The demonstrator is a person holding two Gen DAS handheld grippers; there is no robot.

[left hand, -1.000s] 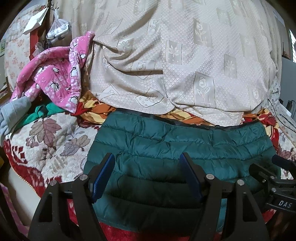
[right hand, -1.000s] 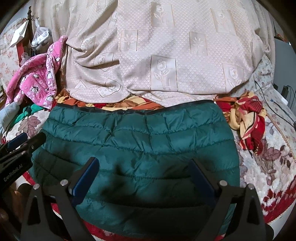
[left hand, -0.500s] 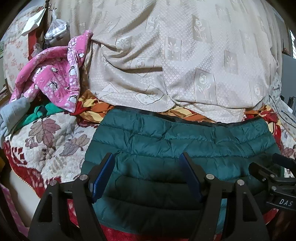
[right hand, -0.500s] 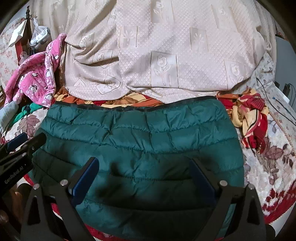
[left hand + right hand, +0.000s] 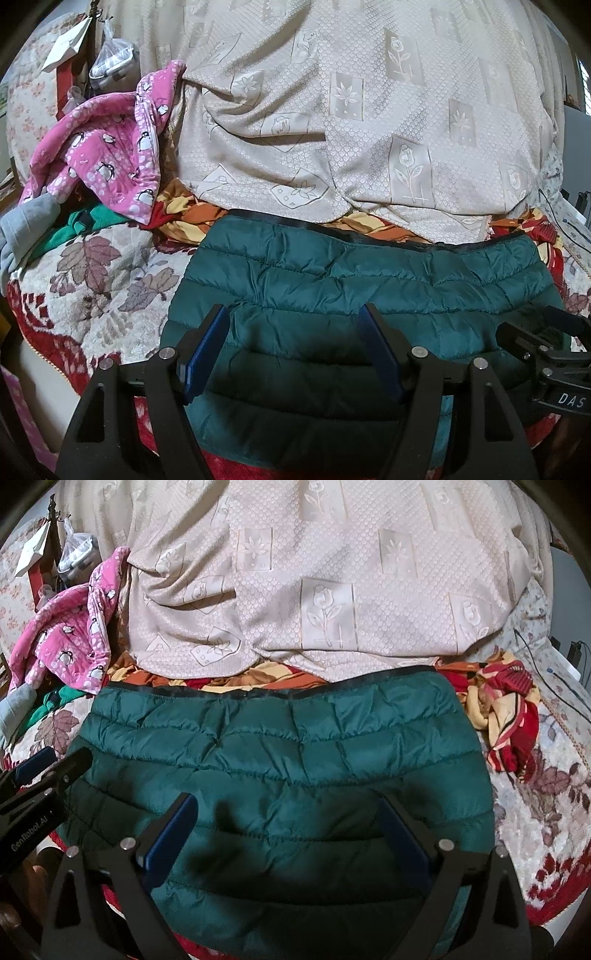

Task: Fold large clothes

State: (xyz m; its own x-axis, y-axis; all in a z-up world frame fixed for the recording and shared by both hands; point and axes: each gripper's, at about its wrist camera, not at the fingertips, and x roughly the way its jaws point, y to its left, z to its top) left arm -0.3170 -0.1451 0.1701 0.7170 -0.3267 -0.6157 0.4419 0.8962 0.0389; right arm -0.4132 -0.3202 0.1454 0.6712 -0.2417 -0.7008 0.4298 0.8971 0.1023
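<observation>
A dark green quilted puffer garment [image 5: 351, 280] lies folded flat on a floral bedspread, black-trimmed edge at the far side; it fills the middle of the right wrist view [image 5: 280, 760] too. My left gripper [image 5: 295, 325] is open and empty, hovering above the garment's near left part. My right gripper [image 5: 288, 816] is open and empty above the garment's near middle. Each gripper shows at the edge of the other's view: the right gripper [image 5: 546, 347] and the left gripper [image 5: 44, 771].
A big cream flower-patterned cloth [image 5: 369, 110] is heaped behind the garment. A pink penguin-print garment [image 5: 107, 155] and grey and green clothes [image 5: 33, 221] lie at the left. A red-yellow cloth [image 5: 506, 716] lies at the right. The bedspread [image 5: 96, 277] shows at the left.
Both grippers have drawn slightly back and up from the garment, so it sits a little lower in view. Both stay open; the garment has not moved.
</observation>
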